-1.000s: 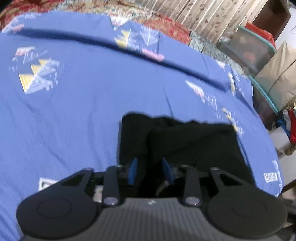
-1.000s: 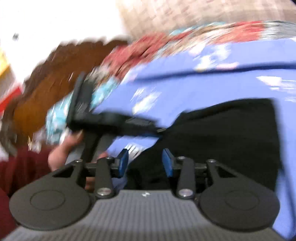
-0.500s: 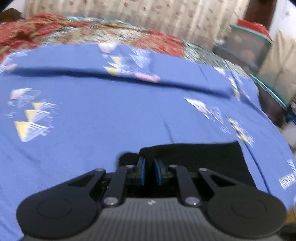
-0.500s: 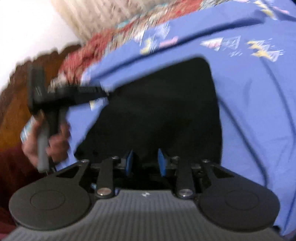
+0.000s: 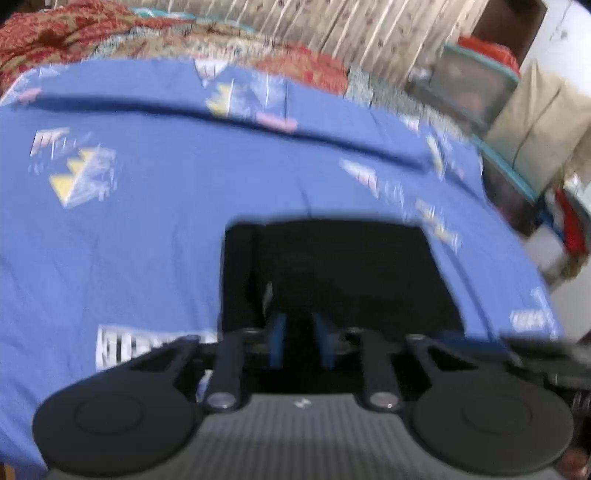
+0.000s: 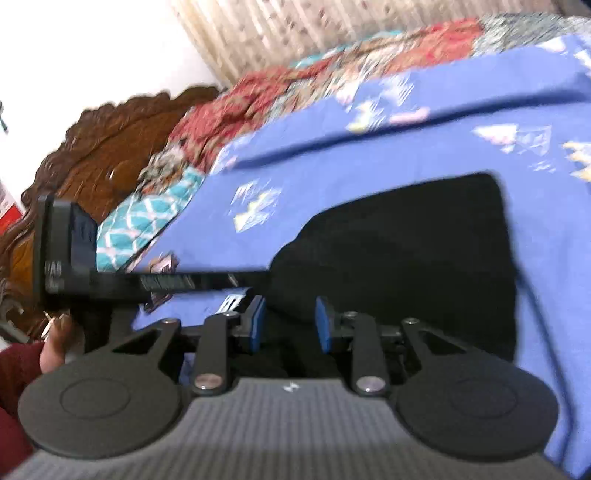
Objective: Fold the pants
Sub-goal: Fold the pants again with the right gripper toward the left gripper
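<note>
The black pants (image 5: 343, 273) lie folded into a compact rectangle on the blue patterned bedsheet (image 5: 147, 206). They also show in the right wrist view (image 6: 413, 258). My left gripper (image 5: 300, 341) hovers over the near edge of the pants, its blue pads apart with nothing between them. My right gripper (image 6: 290, 325) is also open over the near edge of the pants. The left gripper's body (image 6: 110, 284) reaches in from the left of the right wrist view, held by a hand (image 6: 55, 350).
A red and patterned quilt (image 5: 110, 40) lies bunched along the far side of the bed. A carved wooden headboard (image 6: 110, 147) stands at the left. Boxes and a cloth-covered stack (image 5: 517, 110) stand beside the bed on the right. A curtain (image 5: 332, 22) hangs behind.
My left gripper was closed on the pants half a second ago and has opened and let go. My right gripper has opened wider. Both have drawn back a little from the folded pants.
</note>
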`<state>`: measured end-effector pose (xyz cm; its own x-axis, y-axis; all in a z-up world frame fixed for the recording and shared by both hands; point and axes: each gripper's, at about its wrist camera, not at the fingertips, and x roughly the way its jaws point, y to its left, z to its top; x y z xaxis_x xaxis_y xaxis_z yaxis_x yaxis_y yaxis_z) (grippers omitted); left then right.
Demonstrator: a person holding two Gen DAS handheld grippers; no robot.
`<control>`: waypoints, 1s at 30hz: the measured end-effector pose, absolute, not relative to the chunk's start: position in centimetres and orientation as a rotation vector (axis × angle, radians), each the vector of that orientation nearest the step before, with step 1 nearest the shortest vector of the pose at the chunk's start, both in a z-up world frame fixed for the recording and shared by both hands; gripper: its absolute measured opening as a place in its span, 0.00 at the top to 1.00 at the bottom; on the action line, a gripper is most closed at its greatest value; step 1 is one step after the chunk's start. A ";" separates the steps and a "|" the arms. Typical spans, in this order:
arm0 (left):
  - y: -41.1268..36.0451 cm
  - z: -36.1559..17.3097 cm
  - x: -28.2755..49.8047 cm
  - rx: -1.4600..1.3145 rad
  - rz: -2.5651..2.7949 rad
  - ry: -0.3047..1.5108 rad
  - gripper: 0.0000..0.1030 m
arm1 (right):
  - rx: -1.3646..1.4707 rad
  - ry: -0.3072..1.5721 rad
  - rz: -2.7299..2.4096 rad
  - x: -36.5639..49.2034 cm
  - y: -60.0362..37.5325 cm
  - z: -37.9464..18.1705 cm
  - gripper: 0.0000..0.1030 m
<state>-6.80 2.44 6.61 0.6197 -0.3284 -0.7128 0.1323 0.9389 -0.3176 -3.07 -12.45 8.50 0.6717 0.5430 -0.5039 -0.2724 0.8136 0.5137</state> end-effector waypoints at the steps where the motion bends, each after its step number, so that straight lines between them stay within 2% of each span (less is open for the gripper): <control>1: 2.3 5.8 -7.3 -0.232 -0.256 0.878 0.91 | 0.427 0.722 0.491 -2.5 -12.0 7.7 0.70; 3: 2.3 4.4 -8.5 -0.211 -0.234 0.884 0.91 | 0.429 0.852 0.526 -1.3 -10.3 5.2 0.70; 4: 2.2 3.9 -8.9 -0.189 -0.216 0.884 0.91 | 0.399 0.902 0.510 -0.5 -9.6 4.2 0.74; 8: 3.6 3.9 -8.7 -0.208 -0.164 0.899 0.88 | 0.385 0.869 0.513 -0.8 -9.5 5.0 0.74; 10: 4.9 4.4 -8.8 -0.248 -0.151 0.915 0.84 | 0.408 0.839 0.520 -0.9 -10.2 5.8 0.70; 13: 6.7 5.3 -9.4 -0.307 -0.147 0.881 0.53 | 0.427 0.734 0.504 -2.6 -12.1 7.7 0.67; 14: 7.2 5.6 -9.5 -0.319 -0.142 0.866 0.37 | 0.446 0.692 0.484 -3.2 -13.3 8.2 0.57; 15: 7.7 5.9 -9.6 -0.339 -0.148 0.849 0.24 | 0.467 0.655 0.458 -3.6 -14.4 8.5 0.43; 16: 8.2 6.2 -9.5 -0.367 -0.167 0.836 0.19 | 0.490 0.617 0.419 -4.1 -15.8 8.8 0.27; 17: 8.5 6.3 -9.3 -0.390 -0.184 0.834 0.05 | 0.510 0.585 0.377 -4.6 -17.2 8.9 0.20; 18: 8.6 6.3 -9.0 -0.411 -0.196 0.838 0.00 | 0.530 0.564 0.340 -4.8 -18.4 8.8 0.13; 24: 6.8 4.6 -5.2 -0.452 -0.311 0.938 0.00 | 0.704 0.642 0.224 -3.6 -23.5 4.9 0.12; 30: 5.0 1.1 -2.7 -0.516 -0.333 1.076 0.00 | 0.837 0.716 0.266 -1.8 -23.5 2.3 0.12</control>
